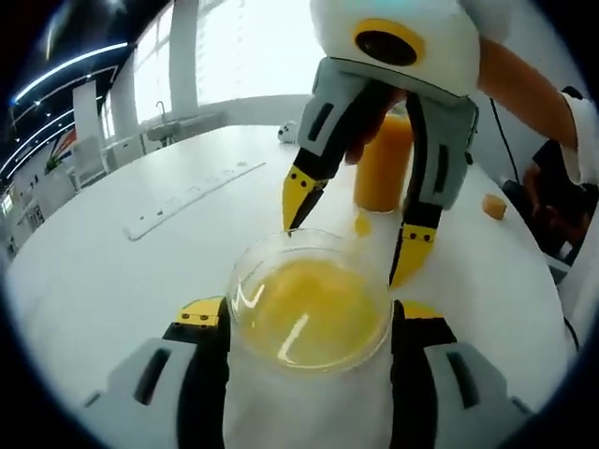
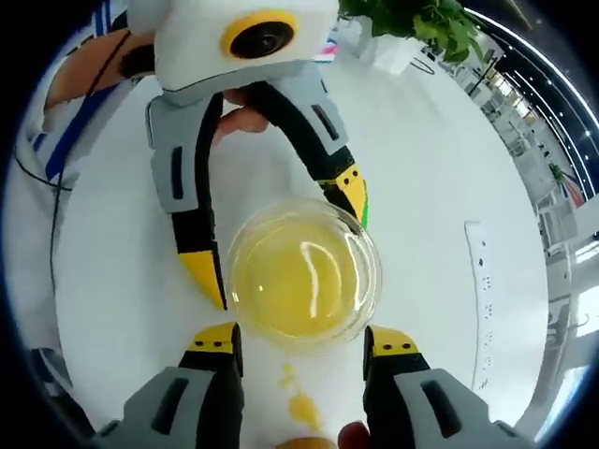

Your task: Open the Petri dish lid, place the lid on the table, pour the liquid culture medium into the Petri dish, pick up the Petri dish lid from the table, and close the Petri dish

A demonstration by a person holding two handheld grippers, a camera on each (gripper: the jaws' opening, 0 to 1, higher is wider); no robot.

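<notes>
Left gripper: the jaws stand apart, one on each side of the Petri dish. The yellow-tipped jaw ends sit level with the dish wall, close against it; whether they press on the glass cannot be told. In the right gripper view the same gripper comes in from the top, its two yellow tips flanking the dish on opposite sides.

Right gripper: the jaws stand apart, wider than the dish, and hold nothing. The dish lies just ahead of the tips, between them. In the left gripper view this gripper reaches in from above, its tips just beyond the far rim of the dish, one to each side.

Petri dish: one. It rests on the white table, is round and clear, carries no lid, and holds a layer of yellow liquid.

Orange bottle: one, upright on the table beyond the dish in the left gripper view, partly behind the right gripper's jaws.

Yellow spill marks: two small patches on the table between the right gripper's jaws, near the dish.

White power strip: one, lying flat, well apart from the dish, ahead and to the left of the left gripper.

Small orange object: one, at the table edge; type cannot be told.
</notes>
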